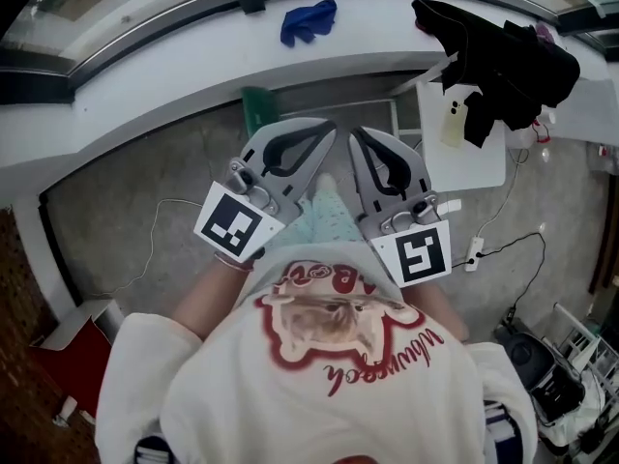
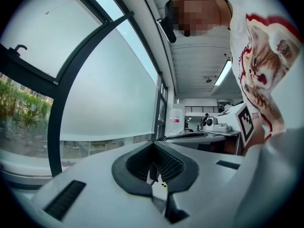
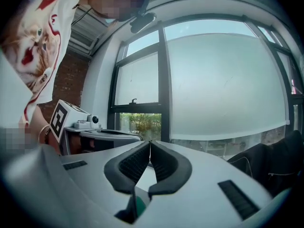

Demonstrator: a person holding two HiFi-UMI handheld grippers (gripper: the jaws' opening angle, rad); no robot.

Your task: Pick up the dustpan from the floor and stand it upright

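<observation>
1. Holding the left gripper and the right gripper side by side close to the chest, tips almost meeting, both aiming at the white window sill.
2. Pressing the left gripper's jaws together at the tips and gripping nothing; letting only a pale scrap show through the slot lower down, too small to name.
3. Pressing the right gripper's jaws fully together as well, again gripping nothing; revealing a small green patch through the gap beneath the pads, too little of it to identify.
4. Showing what seems to be the dustpan only as a green upright strip against the wall under the sill, just beyond the left gripper's tip and touching neither gripper; hiding its lower part behind that gripper, so leaving it unclear whether lying or standing.
5. Covering much of the floor with the white cat-print sweatshirt and the two marker cubes.
6. Lying crumpled on the sill, a blue cloth, glove or rag being impossible to tell.
7. Draping a black garment over the white tabletop at right, concealing its far edge.
8. Resting on the floor near the right gripper, a white power strip, its cords running out of sight.
</observation>
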